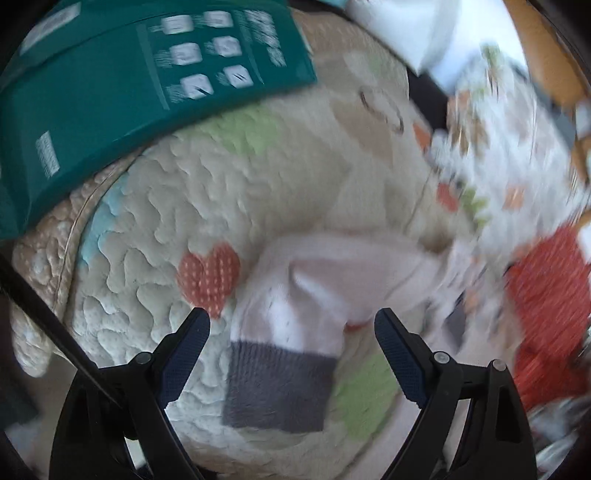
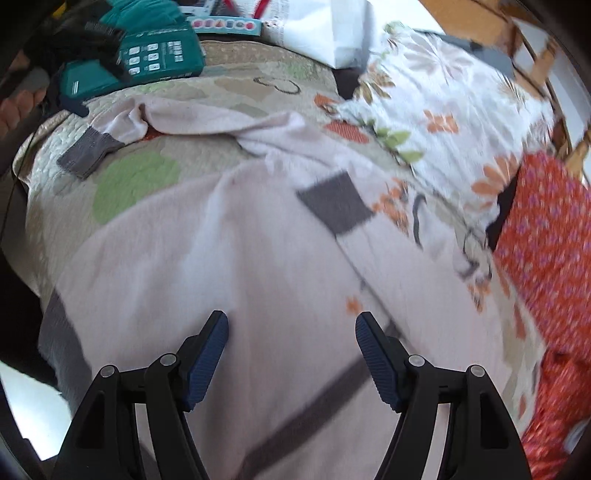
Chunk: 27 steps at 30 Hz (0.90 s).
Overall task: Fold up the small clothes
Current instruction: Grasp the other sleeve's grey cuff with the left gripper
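Observation:
A pale pink top [image 2: 236, 266] with grey cuffs lies spread on a quilted blanket [image 1: 147, 229]. In the left wrist view one sleeve [image 1: 332, 266] runs toward me and ends in a grey cuff [image 1: 280, 387]. My left gripper [image 1: 291, 314] hangs open just above that sleeve end, a finger on each side, not pressing it. In the right wrist view the same cuff [image 2: 86, 153] lies far left and the second cuff [image 2: 334, 206] rests folded onto the body. My right gripper [image 2: 291, 317] is open over the body of the top, holding nothing.
A teal package [image 1: 110, 92] sits on the far left of the blanket. White floral fabric [image 2: 443, 122] and a red patterned cloth [image 2: 546, 240] lie to the right. A wooden frame [image 2: 480, 18] stands behind. Part of a hand [image 2: 18, 107] shows at the left edge.

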### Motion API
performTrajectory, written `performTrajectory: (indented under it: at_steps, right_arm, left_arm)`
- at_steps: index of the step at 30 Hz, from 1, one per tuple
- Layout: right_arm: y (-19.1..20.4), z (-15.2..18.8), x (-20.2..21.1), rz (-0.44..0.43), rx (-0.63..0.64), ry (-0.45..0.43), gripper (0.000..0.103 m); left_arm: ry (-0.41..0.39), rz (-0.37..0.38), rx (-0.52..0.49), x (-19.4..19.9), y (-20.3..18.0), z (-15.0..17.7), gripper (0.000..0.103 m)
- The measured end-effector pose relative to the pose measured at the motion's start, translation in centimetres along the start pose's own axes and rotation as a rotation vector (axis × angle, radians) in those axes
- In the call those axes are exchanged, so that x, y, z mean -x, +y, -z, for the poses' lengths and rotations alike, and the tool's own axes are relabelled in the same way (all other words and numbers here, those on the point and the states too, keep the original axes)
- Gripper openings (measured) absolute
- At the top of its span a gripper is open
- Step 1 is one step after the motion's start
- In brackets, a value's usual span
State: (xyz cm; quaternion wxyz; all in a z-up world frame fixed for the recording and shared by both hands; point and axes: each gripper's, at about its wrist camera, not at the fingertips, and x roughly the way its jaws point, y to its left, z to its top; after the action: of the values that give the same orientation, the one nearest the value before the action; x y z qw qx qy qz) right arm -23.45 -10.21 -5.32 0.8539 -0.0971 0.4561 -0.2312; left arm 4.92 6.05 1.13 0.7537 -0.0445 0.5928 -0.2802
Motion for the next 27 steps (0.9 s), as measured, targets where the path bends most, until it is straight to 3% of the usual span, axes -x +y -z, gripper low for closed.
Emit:
performTrajectory:
  at_steps: [3,6,7,8,9,11,16,20,24,27]
  right_arm:
    - [-1.9,1.7,1.1,-0.043,-0.100,0.008,0.076]
    - [-4.3,3.5,2.3,-0.051,-0.192,0.010,0.076]
    - [-5.1,4.1,2.6,-0.047,-0.216,0.011,0.076]
    - [-5.7,4.6,2.9,-0.043,-0.239,0.013,0.076]
    - [-6.8,5.4,3.3,-0.033,-0.273,0.014,0.076]
    - [-8.5,6.7,4.0,0.002,-0.310,0.012,0.076]
    - [-12.1,9.4,6.0,0.086,-0.362,-0.013,0.076]
    - [-15.0,11.4,7.6,0.113,-0.442,-0.063,0.076]
    - [-17.4,12.4,8.0,0.076,-0.566,-0.073,0.076]
    - [-18.0,12.6,8.8,0.064,-0.593,-0.100,0.076]
  left_arm:
    - [0.031,-0.182,-0.143,-1.8,-2.3,0.8,0.090]
    - [0.100,-0.223,-0.232,-3.8,-3.9,1.7,0.084]
    - [0.078,-0.250,-0.255,-3.7,-4.3,1.8,0.060]
    - [0.041,-0.277,-0.282,-3.1,-4.9,2.0,0.013]
    - [0.019,-0.239,-0.280,-2.3,-5.1,2.0,0.007]
    - [-0.027,-0.113,-0.213,-0.5,-4.9,1.7,0.007]
    - [-0.111,0.073,-0.190,5.1,-6.4,1.4,0.007]
    - [-0.148,0.136,-0.248,11.1,-9.5,0.9,0.006]
    - [-0.248,0.172,-0.275,17.6,-10.9,-0.7,0.004]
    - [-0.320,0.152,-0.247,21.0,-10.8,-1.7,0.004]
